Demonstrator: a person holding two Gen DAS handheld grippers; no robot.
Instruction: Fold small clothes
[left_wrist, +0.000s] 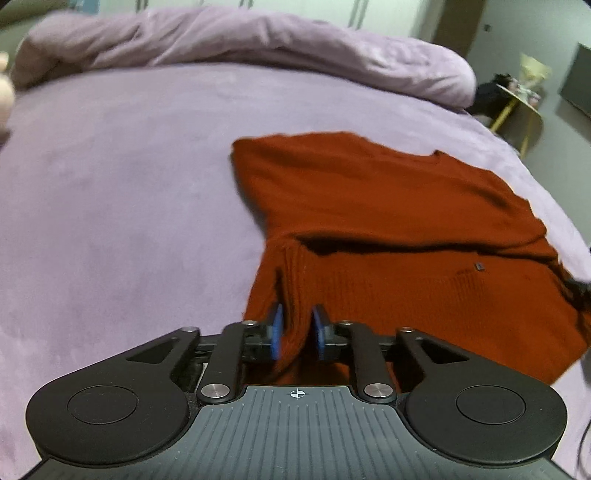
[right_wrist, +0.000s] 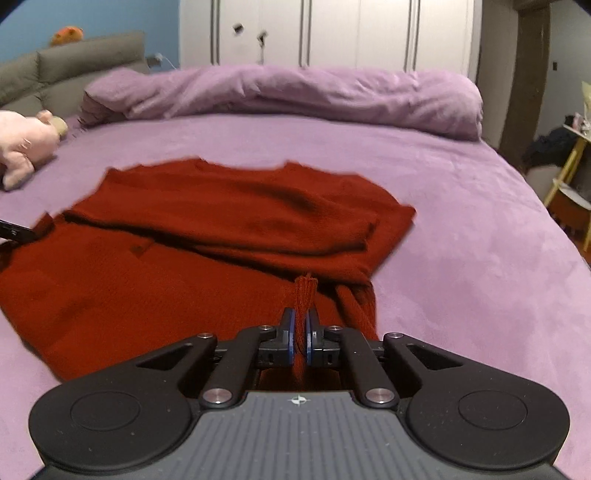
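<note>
A red sweater (right_wrist: 207, 236) lies on the purple bed (right_wrist: 461, 240), partly folded over itself. The left tongs (left_wrist: 297, 332) pinch a thick bunch of the near hem. The right tongs (right_wrist: 300, 332) are almost shut on a thin bit of the hem at the other corner. The knit looks soft, floppy and stretchy, so it will probably sag. The ribbed hem corners seem good places to hold.

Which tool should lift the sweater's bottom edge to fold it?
Probably both together. The left tool and the right tool each pinch a near corner of the red sweater, so neither is better placed.
</note>
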